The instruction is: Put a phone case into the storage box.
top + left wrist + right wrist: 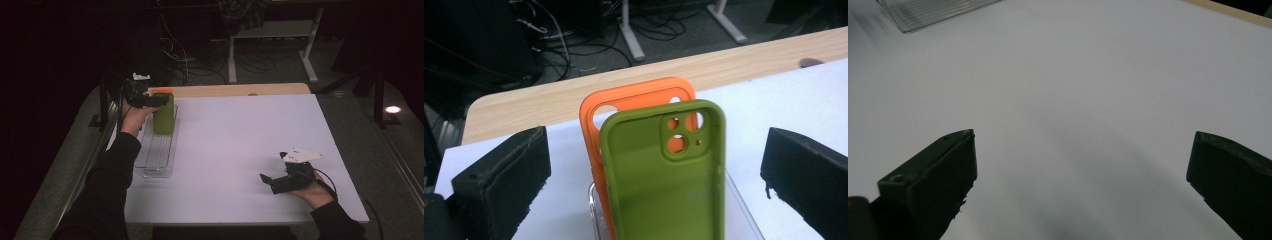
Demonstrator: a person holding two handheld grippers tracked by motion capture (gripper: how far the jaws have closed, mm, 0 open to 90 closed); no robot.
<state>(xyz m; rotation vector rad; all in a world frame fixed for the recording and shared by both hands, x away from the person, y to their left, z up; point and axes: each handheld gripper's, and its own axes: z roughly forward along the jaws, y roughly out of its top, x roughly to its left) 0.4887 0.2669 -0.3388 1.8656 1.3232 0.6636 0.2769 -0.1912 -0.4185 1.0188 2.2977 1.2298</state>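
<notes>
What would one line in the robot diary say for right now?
left gripper: open, at green case | green case: upright in rack, orange case behind | right gripper: open, over table

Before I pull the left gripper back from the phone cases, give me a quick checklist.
1. Left gripper jaws wide, pads off the green case: ok.
2. Green case standing upright in the clear rack: ok.
3. Orange case upright right behind the green one: ok.
4. Cases seated in separate slots: cannot tell, their bases are out of frame.
5. Right gripper open, holding nothing, low over the white table: ok.
</notes>
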